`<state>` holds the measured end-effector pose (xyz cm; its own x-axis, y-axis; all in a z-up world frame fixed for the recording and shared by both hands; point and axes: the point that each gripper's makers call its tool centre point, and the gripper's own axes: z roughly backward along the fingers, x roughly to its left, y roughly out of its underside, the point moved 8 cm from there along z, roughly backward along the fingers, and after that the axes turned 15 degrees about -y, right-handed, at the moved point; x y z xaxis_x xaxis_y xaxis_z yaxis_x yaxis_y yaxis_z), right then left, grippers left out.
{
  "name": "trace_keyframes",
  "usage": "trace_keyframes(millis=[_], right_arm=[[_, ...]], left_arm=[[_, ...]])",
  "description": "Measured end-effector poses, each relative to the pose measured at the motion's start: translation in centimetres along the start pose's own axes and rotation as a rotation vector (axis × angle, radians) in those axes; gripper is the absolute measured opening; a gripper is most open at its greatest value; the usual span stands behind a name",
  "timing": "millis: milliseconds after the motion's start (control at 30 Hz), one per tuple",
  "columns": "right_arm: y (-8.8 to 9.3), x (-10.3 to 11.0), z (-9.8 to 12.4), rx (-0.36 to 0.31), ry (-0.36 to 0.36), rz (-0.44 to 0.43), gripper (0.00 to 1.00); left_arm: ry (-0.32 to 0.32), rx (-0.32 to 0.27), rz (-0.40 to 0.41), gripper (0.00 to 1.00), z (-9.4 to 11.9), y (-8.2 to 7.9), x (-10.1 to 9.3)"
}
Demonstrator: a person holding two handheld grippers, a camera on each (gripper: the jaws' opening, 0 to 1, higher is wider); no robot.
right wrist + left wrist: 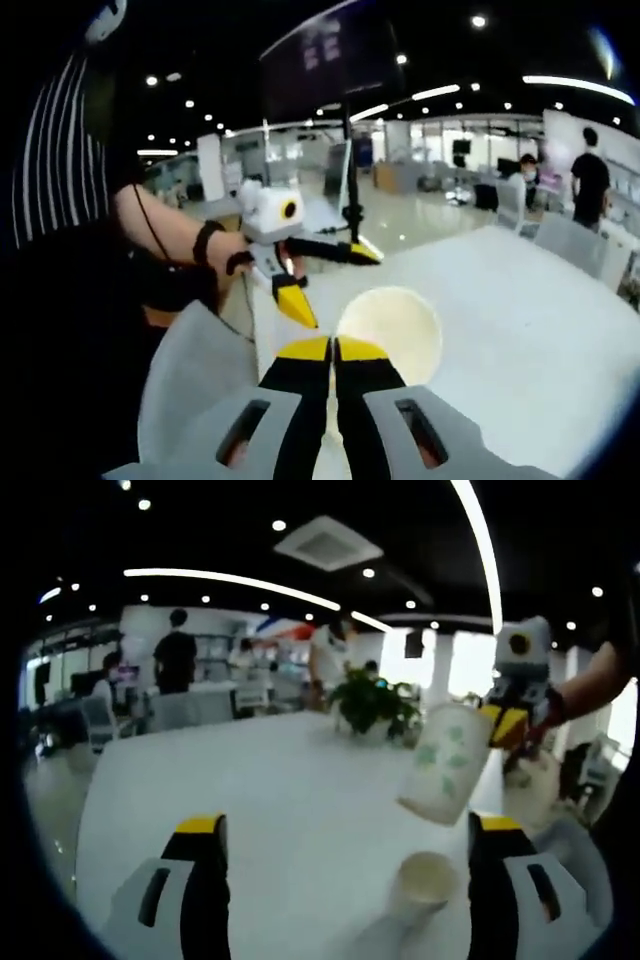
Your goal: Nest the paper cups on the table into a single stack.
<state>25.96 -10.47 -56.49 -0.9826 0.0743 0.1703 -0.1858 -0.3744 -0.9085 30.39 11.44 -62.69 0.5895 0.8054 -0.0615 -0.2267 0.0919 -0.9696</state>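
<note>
on the white table [260,790], a potted plant [372,705].

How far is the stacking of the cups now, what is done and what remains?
Nothing looks nested yet. In hand: the right gripper holds a patterned paper cup tilted in the air, its jaws shut on the rim. Left to do: one plain cup stands alone on the white table near the open left gripper.
</note>
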Motion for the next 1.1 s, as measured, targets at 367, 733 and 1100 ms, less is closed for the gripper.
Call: trace_keyframes(millis=[367,733,1100], right_arm=[[-1.1,0.1,0.2,0.148,-0.03,0.112,0.0],[-0.9,-0.3,-1.1,0.302,-0.078,0.186,0.0],[0.9,-0.2,-3.4,0.459,-0.117,0.216,0.0]], left_arm=[[-0.009,-0.01,0.009,0.98,0.4,0.2,0.5],[-0.033,-0.013,0.015,0.98,0.9,0.5,1.4],[-0.041,-0.008,0.027,0.98,1.1,1.0,1.8]])
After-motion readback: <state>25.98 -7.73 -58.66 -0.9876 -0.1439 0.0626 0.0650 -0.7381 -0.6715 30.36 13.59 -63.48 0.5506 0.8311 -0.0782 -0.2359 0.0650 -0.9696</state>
